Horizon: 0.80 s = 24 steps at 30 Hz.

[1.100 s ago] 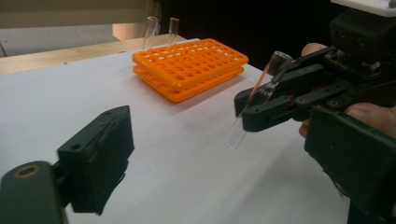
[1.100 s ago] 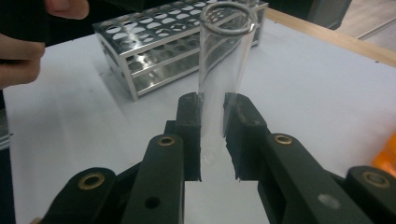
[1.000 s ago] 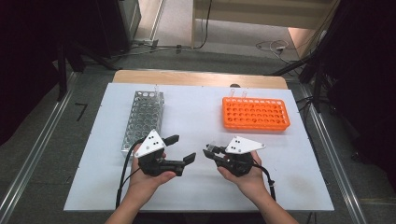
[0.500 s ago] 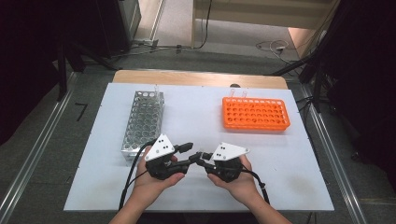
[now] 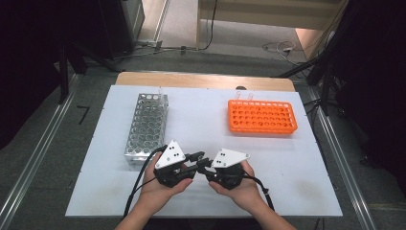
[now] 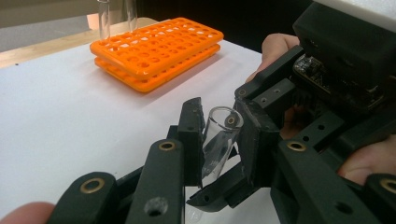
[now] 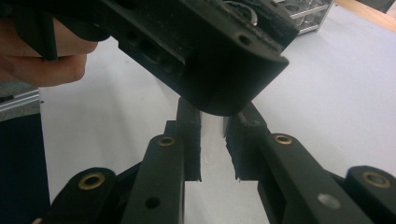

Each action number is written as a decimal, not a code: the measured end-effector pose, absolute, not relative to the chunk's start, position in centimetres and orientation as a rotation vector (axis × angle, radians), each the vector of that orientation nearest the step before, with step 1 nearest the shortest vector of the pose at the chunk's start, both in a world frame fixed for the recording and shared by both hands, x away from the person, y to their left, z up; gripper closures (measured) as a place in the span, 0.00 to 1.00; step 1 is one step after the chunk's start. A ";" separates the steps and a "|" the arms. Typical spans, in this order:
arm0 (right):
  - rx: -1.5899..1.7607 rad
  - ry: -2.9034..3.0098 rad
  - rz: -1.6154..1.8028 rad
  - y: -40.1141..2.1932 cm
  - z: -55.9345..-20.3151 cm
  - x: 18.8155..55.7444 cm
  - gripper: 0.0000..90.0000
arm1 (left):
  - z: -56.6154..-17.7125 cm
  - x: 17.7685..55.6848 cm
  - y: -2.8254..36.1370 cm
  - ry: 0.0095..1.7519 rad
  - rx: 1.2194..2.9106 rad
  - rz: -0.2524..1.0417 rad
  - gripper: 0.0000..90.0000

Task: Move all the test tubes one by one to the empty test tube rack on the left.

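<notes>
You have open table [image 5: 206, 124] between the metal rack [image 5: 146, 127] toward the left edge and the orange rack [image 5: 261, 116] near the far right corner; two upright tubes [image 5: 244, 96] rise at its far edge.

Both grippers black w/ brass pivot pins; left gripper [image 5: 191, 162] and right gripper [image 5: 205, 165] each carry grey triangular plate, black cable trailing.

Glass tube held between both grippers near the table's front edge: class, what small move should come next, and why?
Probably the right gripper should open. The tube sits tilted in the left gripper, whose fingers have just been closing on it, while the right also clamps it, so one must let go.
</notes>
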State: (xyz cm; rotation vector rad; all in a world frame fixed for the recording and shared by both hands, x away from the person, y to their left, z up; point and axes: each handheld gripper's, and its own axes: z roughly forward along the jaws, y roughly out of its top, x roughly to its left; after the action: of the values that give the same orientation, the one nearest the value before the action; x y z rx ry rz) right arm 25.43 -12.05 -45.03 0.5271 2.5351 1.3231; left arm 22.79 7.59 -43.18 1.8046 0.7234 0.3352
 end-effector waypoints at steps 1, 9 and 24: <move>0.526 2.535 1.322 -12.1 -45.0 25.4 0.83 | -43.2 22.8 7.6 0.724 1.805 0.341 0.81; 0.537 2.530 1.339 -12.2 -45.0 25.5 0.82 | -43.1 22.8 7.8 0.735 1.790 0.361 0.84; 0.593 2.465 1.487 -14.1 -44.4 26.4 0.20 | -42.2 23.3 9.2 0.769 1.754 0.387 0.84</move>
State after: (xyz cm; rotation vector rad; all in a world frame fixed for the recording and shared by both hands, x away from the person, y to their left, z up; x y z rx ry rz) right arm 26.38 -14.09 -44.40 0.5925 2.4647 1.4870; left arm 23.33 9.20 -42.24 1.7536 0.7692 0.3865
